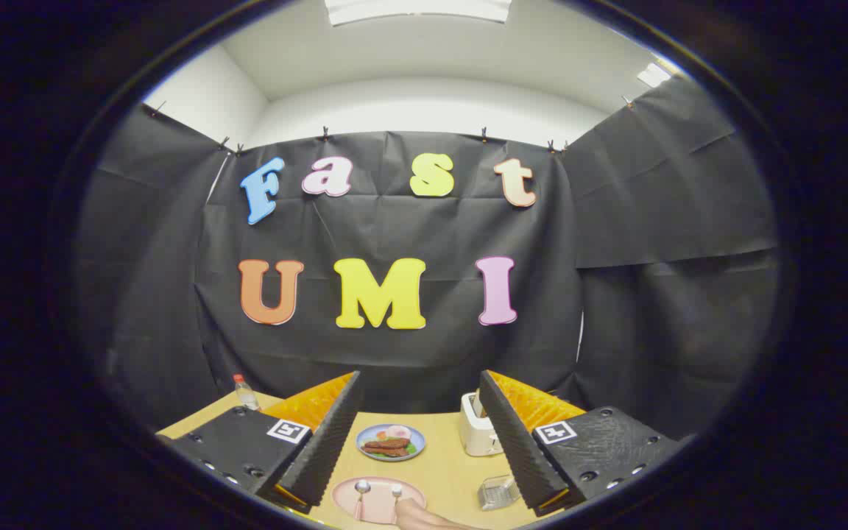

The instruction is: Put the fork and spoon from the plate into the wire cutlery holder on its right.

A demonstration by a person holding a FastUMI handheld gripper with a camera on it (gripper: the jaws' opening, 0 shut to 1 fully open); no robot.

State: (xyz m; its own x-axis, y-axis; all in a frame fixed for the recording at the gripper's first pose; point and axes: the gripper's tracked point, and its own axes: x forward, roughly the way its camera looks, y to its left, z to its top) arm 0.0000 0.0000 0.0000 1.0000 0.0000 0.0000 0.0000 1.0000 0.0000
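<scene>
The gripper (418,434) is held high above the tan surface (446,471) with its ridged fingers spread wide and nothing between them, probably so the whole layout is taken in before a reach. On the round pink plate (350,495), between and below the fingers, a spoon (362,492) and what seems to be a fork (396,492) are laid either side of a folded napkin (378,506); a hand (424,517) is seen at its edge. The wire holder (498,492) is set just right of the plate, by the right finger.
</scene>
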